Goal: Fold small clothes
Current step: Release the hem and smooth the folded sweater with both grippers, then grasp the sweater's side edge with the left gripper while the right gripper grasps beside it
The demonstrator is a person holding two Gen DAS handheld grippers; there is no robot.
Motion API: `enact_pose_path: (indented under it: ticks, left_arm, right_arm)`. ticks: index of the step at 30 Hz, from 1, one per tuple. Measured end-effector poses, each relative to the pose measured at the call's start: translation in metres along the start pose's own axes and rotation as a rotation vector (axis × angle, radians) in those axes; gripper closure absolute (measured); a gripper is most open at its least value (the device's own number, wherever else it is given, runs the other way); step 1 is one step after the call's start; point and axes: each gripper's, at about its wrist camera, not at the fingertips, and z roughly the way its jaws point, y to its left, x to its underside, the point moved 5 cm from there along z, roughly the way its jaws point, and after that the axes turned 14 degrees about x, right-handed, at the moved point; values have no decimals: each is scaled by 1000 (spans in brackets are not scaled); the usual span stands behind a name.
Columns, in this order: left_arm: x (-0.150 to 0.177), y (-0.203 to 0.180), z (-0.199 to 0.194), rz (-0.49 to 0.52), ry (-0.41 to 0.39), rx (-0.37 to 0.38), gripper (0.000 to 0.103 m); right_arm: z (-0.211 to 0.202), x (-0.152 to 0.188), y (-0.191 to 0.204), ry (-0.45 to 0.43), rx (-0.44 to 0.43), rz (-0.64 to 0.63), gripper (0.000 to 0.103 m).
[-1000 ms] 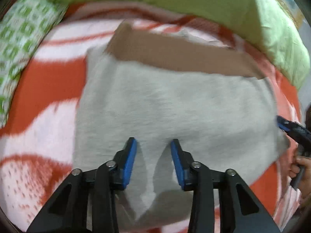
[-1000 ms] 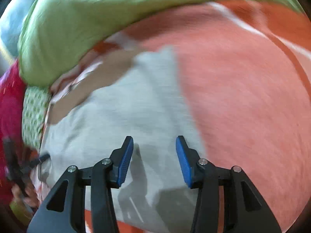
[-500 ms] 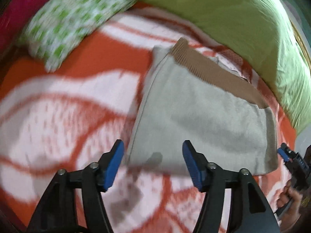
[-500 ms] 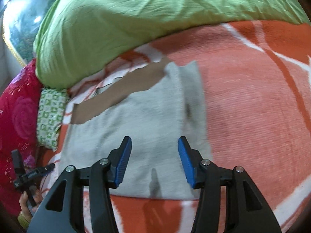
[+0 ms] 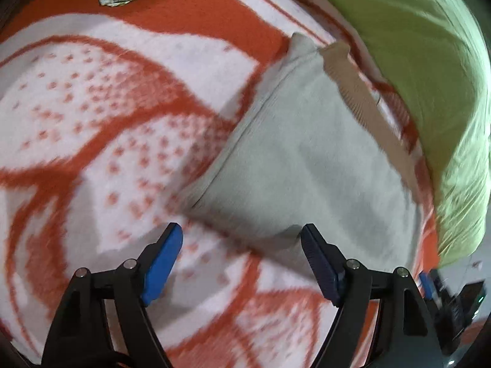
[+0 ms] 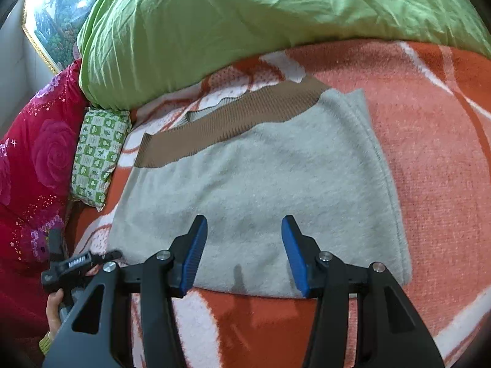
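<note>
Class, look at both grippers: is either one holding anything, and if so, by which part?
Nothing is held. The left gripper, its jaws just opened wider, and the right gripper hover open above the grey garment.

Grey knit garment (image 6: 260,178), folded flat on the bed, brown ribbed band (image 6: 227,122) along its 11 o'clock edge, folded edge toward 3 o'clock.

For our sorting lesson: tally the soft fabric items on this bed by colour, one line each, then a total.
Grey knitted garment with brown ribbed band: 1
Green puffy quilt: 1
Green-and-white patterned pillow: 1
Orange-and-white blanket: 1
Red rose-print quilt: 1
Total: 5
</note>
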Motion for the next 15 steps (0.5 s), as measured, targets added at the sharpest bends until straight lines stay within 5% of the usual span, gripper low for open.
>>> enact_pose_path:
  ticks: [7,8,11,15]
  left_arm:
    - [-17,-3,22,-35,-82,-27,24]
    - [-19,-6,24,-19,-95,-33,29]
    - [-27,-15,31,46,-94,-59,76]
    - [-31,-37,38,148,-107,-107,86]
  right_arm:
    - [10,0,4,26,-10,-9,51]
    - [12,0,4,30,-11,-10,51]
    - [19,-2,1,39,-7,-1,51]
    - [25,-7,-9,48,8,29,51]
